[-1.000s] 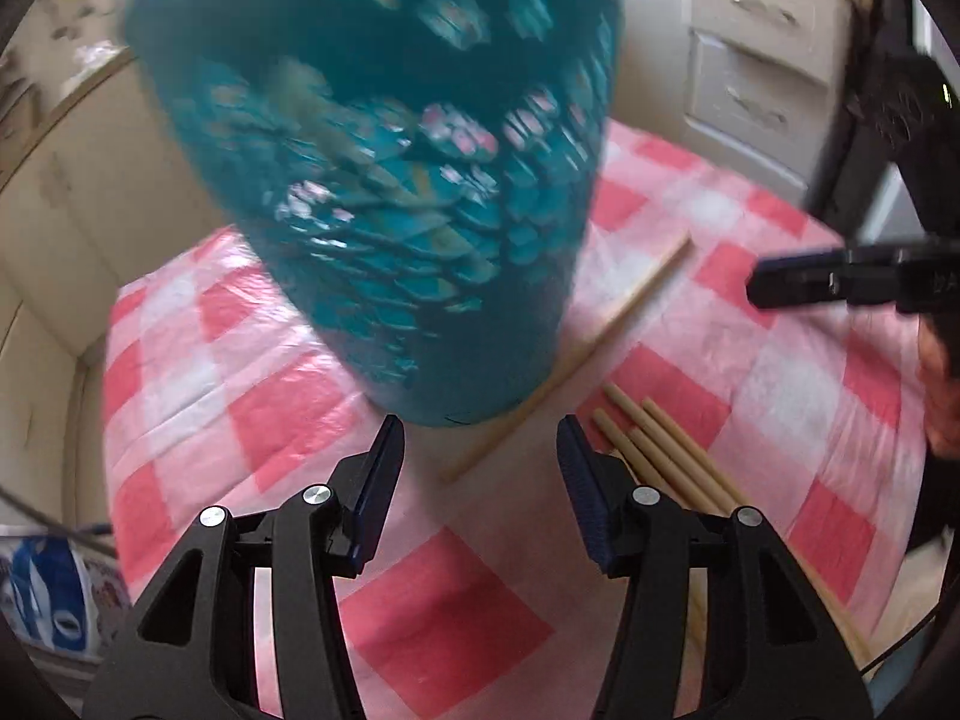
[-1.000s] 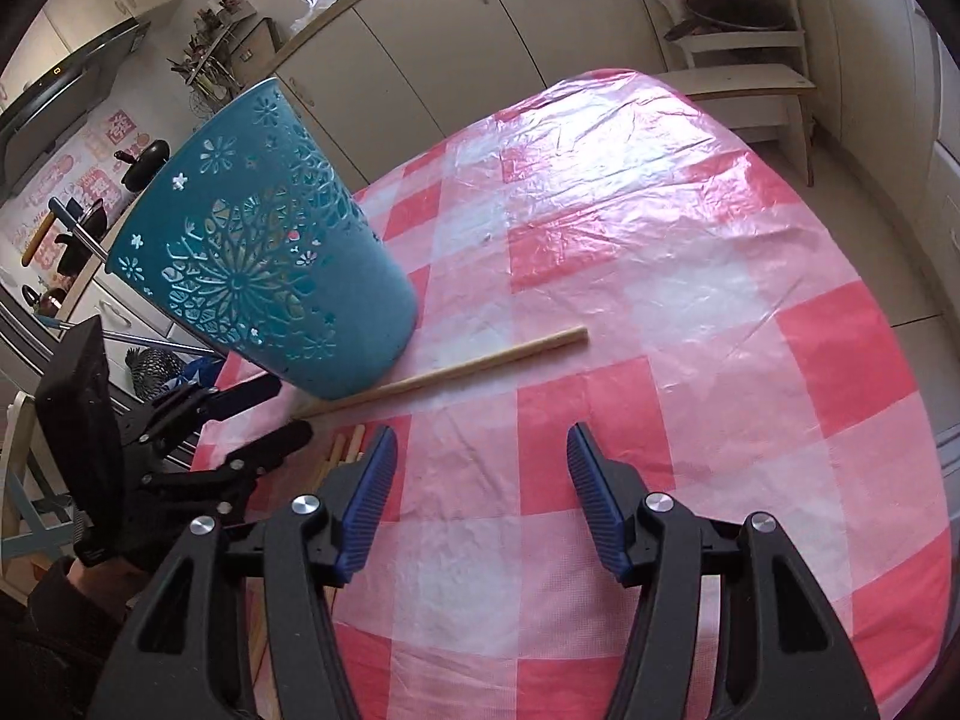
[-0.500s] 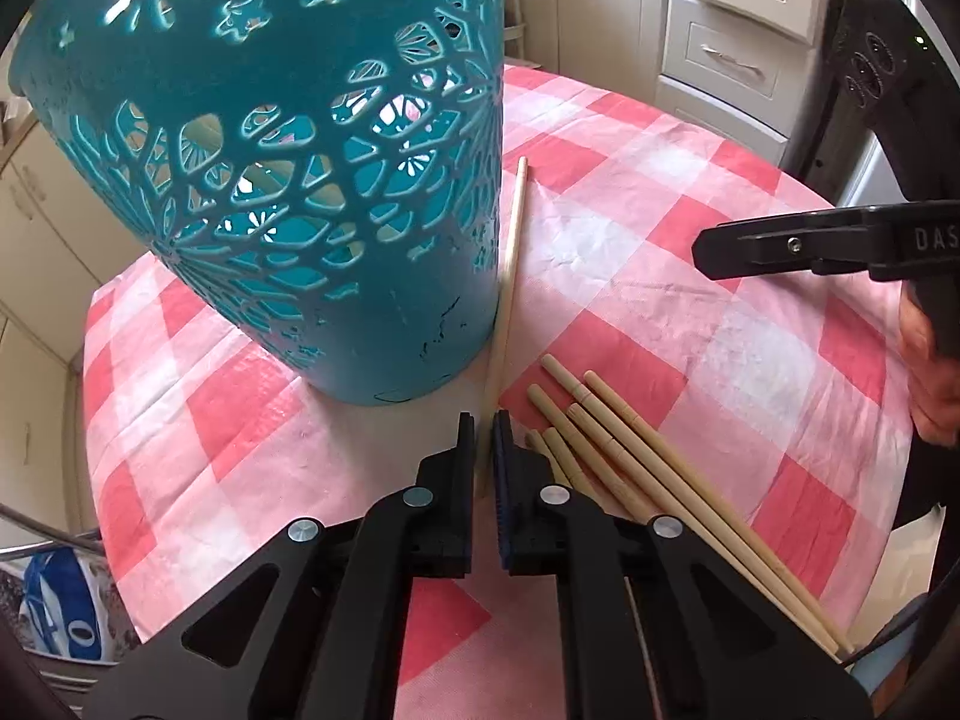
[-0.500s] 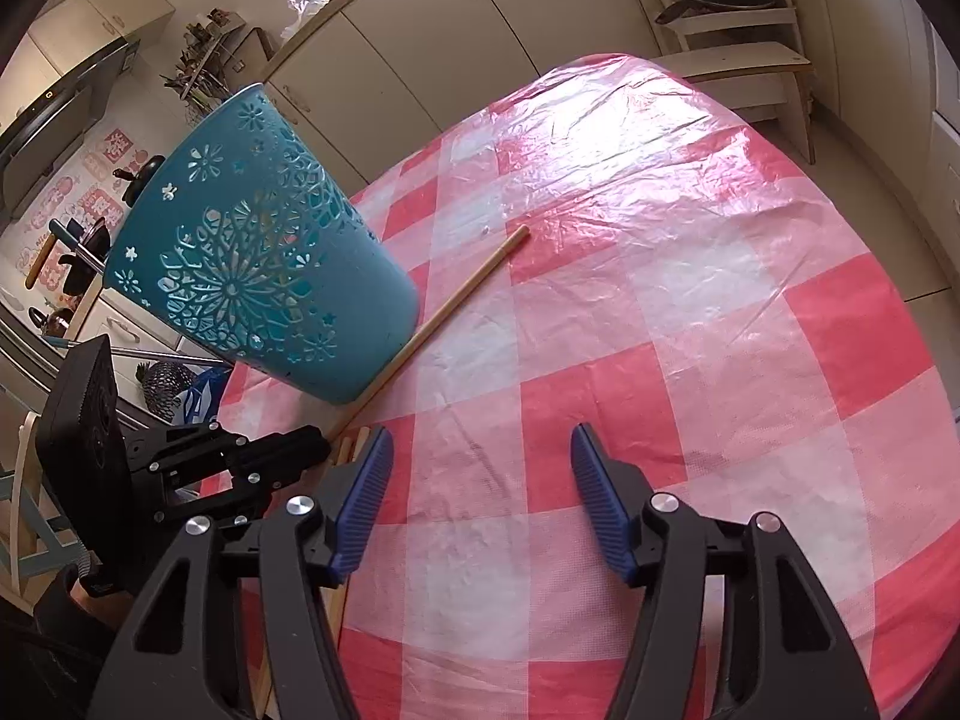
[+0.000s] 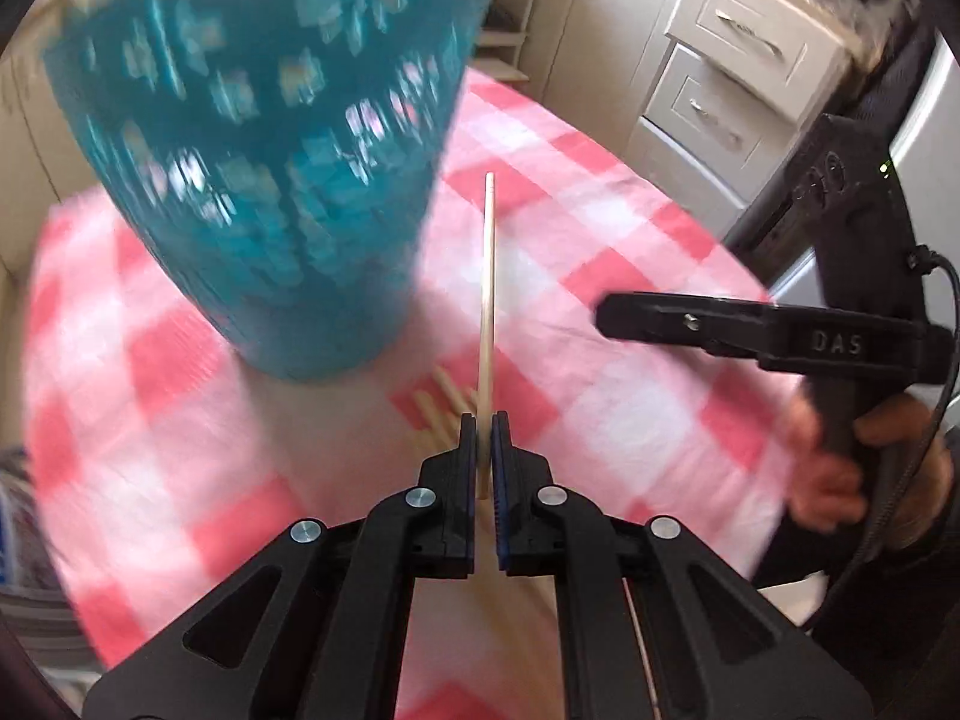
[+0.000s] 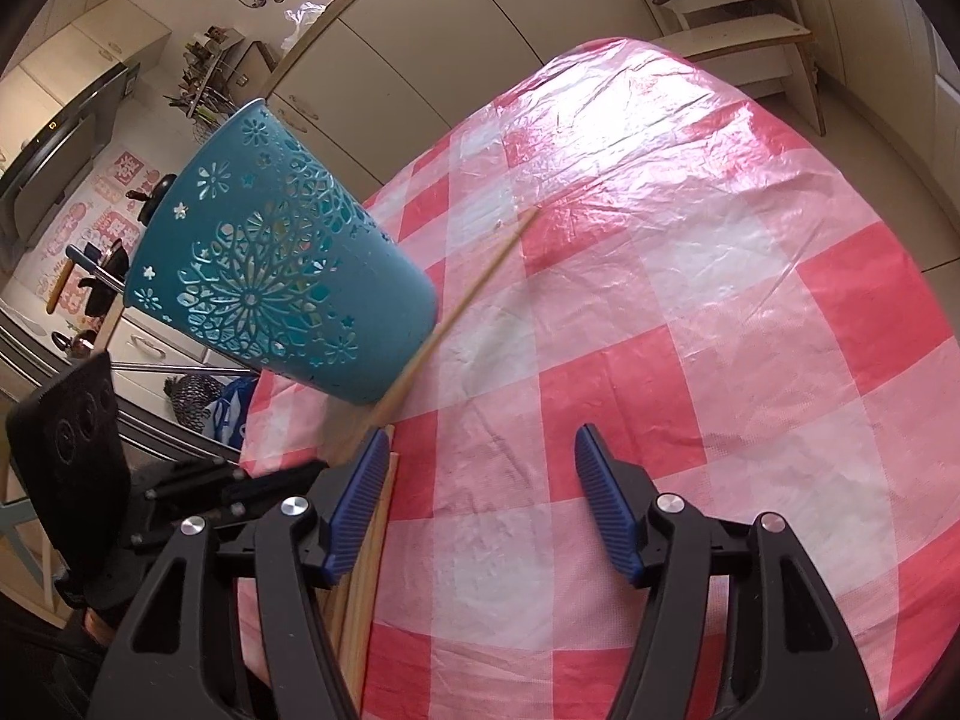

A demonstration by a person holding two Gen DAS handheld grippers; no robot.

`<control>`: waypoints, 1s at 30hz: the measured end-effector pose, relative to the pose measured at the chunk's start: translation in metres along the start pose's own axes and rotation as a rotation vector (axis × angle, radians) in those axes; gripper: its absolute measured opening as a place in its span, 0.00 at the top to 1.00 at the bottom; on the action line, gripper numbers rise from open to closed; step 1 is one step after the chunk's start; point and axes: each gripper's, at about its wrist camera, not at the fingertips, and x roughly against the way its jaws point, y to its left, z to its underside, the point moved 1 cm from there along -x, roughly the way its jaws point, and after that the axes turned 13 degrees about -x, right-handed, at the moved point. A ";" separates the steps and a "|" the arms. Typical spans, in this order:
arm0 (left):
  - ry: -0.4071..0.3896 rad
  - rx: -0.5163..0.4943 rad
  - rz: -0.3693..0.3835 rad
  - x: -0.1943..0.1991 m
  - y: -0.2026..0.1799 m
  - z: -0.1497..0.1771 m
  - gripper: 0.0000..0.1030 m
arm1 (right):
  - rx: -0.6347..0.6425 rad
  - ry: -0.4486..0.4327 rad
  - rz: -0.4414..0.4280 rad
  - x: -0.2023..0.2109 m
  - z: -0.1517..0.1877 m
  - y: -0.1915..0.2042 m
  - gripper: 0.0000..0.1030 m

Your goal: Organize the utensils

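- Fingers of the left gripper (image 5: 482, 456) are pinched together on a single wooden chopstick (image 5: 487, 300); the blue pads press it from both sides near its lower end, with no gap to spare
- Fingers of the right gripper (image 6: 480, 516) stand fairly wide apart with nothing between them; only checked cloth shows in the gap; its left pad sits just above the loose chopsticks (image 6: 366, 576) without a clear touch
- held chopstick runs straight away from the left gripper, its long axis in line with the fingers, the far tip up the frame in the left wrist view; in the right wrist view it slants from lower left to upper right, lifted off the cloth, its tip over a red square
- blue cup (image 6: 282, 282) with cut-out flower patterns stands on the table (image 6: 750, 312) just left of the held chopstick; the stick passes close beside its lower wall, and whether they touch cannot be told; the cup is blurred in the left wrist view
- loose chopsticks lie in a bundle flat on the cloth near the table's near edge, under and between the two grippers, roughly parallel to one another
- red and white checked cloth covers the round table; its far and right parts lie bare; past the edge are cabinets (image 6: 384, 78), drawers (image 5: 720, 78) and a wooden step stool (image 6: 744, 42)
- a hand (image 5: 852, 468) grips the right gripper's handle at the right of the left wrist view
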 end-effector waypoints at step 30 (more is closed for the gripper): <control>-0.091 0.096 0.150 0.037 -0.019 0.041 0.76 | 0.477 0.067 0.411 -0.019 0.009 0.032 0.90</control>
